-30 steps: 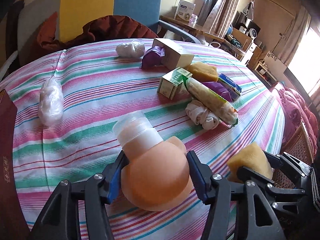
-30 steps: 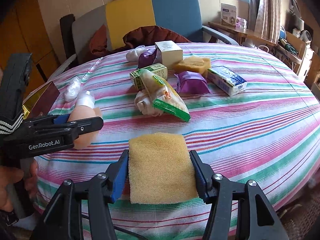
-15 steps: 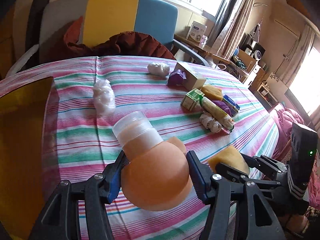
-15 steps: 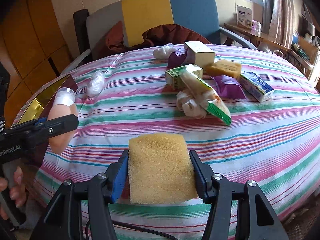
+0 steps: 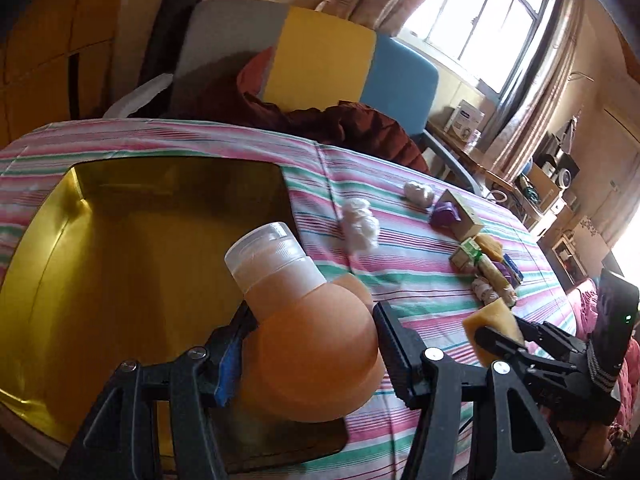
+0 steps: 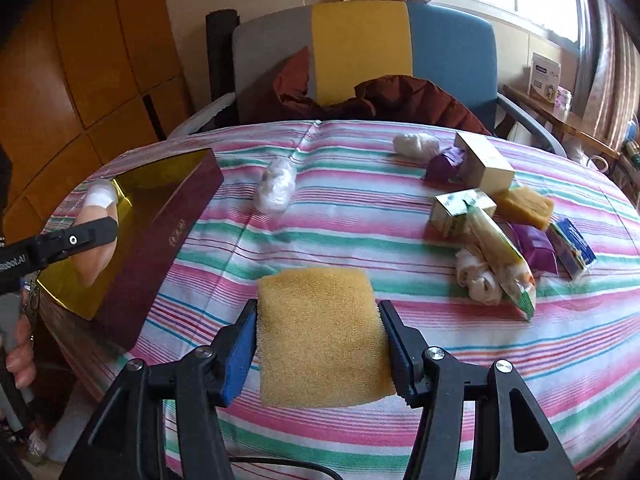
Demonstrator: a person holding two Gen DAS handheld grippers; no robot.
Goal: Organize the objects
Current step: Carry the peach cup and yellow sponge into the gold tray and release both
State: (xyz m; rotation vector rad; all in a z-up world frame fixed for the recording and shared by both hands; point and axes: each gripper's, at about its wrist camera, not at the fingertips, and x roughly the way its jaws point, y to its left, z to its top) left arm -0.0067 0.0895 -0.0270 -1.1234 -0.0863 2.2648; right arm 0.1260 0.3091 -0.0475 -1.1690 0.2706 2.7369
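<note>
An orange squeeze bottle (image 5: pixel 312 352) with a clear cap sits between the fingers of my left gripper (image 5: pixel 314 320), which is shut on it. It hangs over the gold-lined open box (image 5: pixel 120 240) at the table's left end. The right wrist view shows that same bottle (image 6: pixel 96 264) above the box's maroon wall (image 6: pixel 168 232). My right gripper (image 6: pixel 318 316) is shut on a yellow sponge (image 6: pixel 320 332), held above the striped tablecloth (image 6: pixel 360 220) to the right of the box. In the left wrist view, this sponge (image 5: pixel 486 320) shows at the lower right.
A white plastic wad (image 6: pixel 276 188) lies mid-table. Further right are a cream box (image 6: pixel 486 160), a purple packet (image 6: pixel 444 164), a green carton (image 6: pixel 456 208), another sponge (image 6: pixel 524 206), a snack packet (image 6: pixel 500 256), a rolled cloth (image 6: pixel 476 276) and a blue box (image 6: pixel 572 244). A chair (image 6: pixel 400 48) stands behind.
My left gripper carried the bottle leftward from above the tablecloth to above the gold box. The right gripper with the sponge also shifted left, nearer the box.
</note>
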